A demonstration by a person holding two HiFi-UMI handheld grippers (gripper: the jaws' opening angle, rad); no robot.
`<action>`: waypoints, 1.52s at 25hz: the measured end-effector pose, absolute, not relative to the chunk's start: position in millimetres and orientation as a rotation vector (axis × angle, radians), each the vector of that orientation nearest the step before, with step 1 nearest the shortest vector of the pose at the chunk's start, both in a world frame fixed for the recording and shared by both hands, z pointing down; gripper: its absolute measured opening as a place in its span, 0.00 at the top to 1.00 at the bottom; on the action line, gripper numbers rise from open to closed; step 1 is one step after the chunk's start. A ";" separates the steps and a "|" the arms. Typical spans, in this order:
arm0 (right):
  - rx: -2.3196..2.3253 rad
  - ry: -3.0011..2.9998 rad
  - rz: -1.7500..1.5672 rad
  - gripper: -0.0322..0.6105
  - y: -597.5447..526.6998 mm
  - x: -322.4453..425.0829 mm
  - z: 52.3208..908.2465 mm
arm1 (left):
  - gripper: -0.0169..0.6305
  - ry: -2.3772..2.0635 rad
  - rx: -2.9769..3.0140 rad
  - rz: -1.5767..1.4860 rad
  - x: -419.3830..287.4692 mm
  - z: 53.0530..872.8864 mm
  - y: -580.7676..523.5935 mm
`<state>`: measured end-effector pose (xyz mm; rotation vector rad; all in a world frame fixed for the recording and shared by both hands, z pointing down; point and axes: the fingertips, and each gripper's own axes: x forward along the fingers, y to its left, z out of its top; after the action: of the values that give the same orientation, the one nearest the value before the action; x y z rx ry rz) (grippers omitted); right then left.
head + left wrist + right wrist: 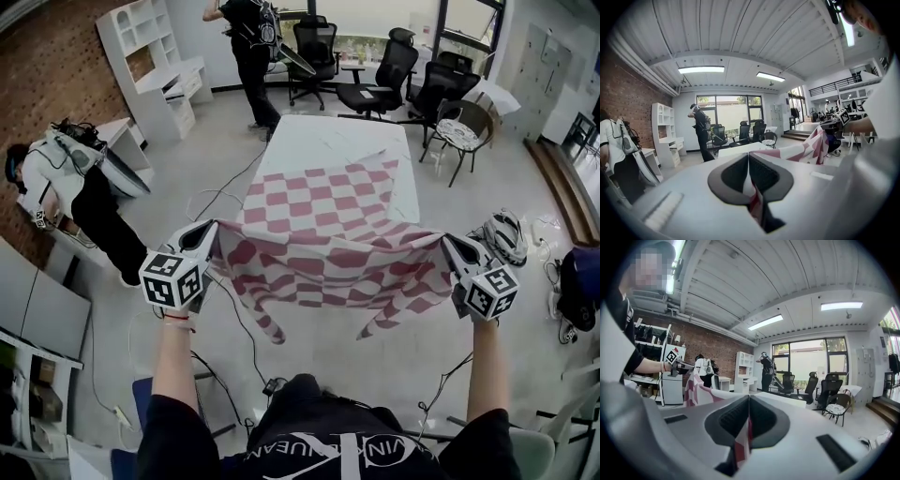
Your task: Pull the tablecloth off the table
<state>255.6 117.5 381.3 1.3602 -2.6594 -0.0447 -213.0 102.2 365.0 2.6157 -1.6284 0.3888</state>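
A red-and-white checked tablecloth point(323, 230) hangs stretched between my two grippers, its far part still lying on the white table point(323, 141). My left gripper point(208, 234) is shut on the cloth's near left corner, the fabric point(754, 199) pinched between its jaws. The right gripper point(448, 242) is shut on the near right corner, cloth point(742, 439) showing between its pads. The near edge sags in folds below both grippers. The table's far end is bare.
Several black office chairs point(394, 70) and a wicker chair point(459, 131) stand beyond the table. One person point(248, 47) stands at the far end, another point(75, 192) bends at the left by white desks point(164, 84). Cables point(225, 187) and shoes point(506, 234) lie on the floor.
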 end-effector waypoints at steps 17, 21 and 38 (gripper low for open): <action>1.416 -2.643 -0.007 0.93 162.4 242.6 352.1 | 0.95 -1.566 2.636 0.372 -223.9 336.1 131.2; 1.449 -2.646 0.013 0.93 165.8 234.7 340.3 | 0.95 -1.554 2.636 0.376 -227.6 329.6 134.9; 1.467 -2.632 0.012 0.93 281.0 220.1 362.6 | 0.95 -1.538 2.628 0.384 -242.2 364.9 238.8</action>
<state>220.1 281.0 362.6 1.4668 -2.6319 0.0116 -242.2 238.8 364.9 2.6281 -1.5377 0.3835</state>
